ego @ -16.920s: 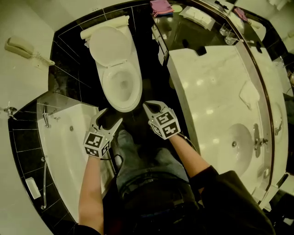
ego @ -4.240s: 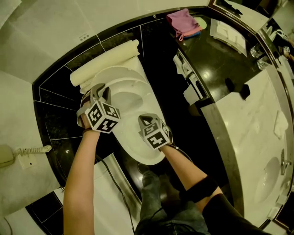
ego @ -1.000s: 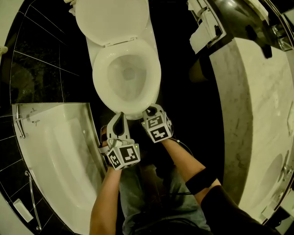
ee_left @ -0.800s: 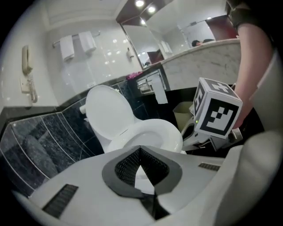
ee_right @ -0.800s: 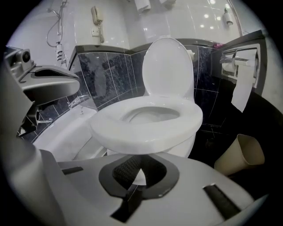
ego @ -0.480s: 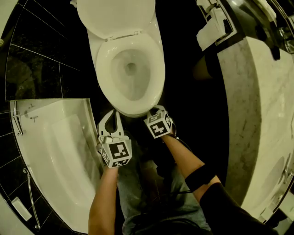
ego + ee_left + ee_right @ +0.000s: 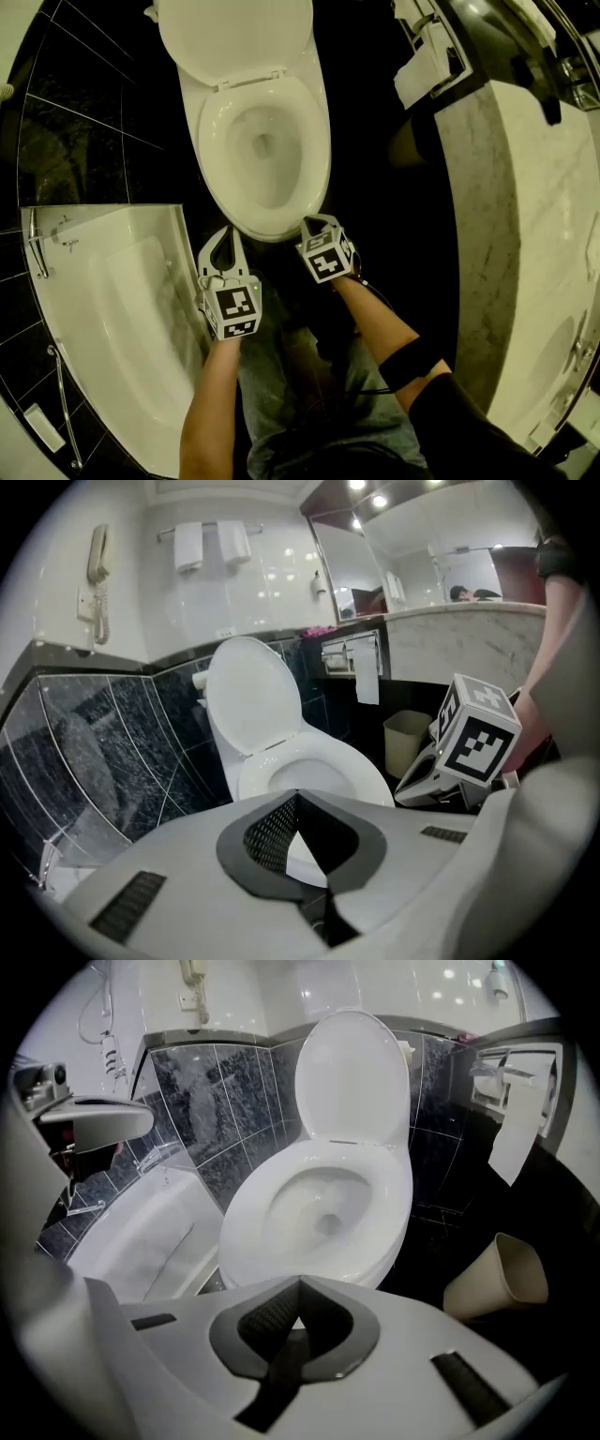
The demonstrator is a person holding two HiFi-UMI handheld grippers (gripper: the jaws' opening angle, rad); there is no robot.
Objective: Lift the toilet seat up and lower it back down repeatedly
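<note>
Left gripper [image 7: 223,240] and right gripper [image 7: 310,225] at the front of the lowered toilet seat [image 7: 310,155].

The toilet seat lies flat on the bowl, and the lid [image 7: 234,36] stands upright behind it. Both grippers have their jaws pressed together with nothing between them. They sit side by side just in front of the bowl's front edge, tilted downward; whether the right tip touches the rim cannot be told. This low, closed posture probably serves to slip a narrow tip under the seat's front lip for a lift. The bathtub [image 7: 122,309] bounds the left side, so the approach is from the front.
</note>
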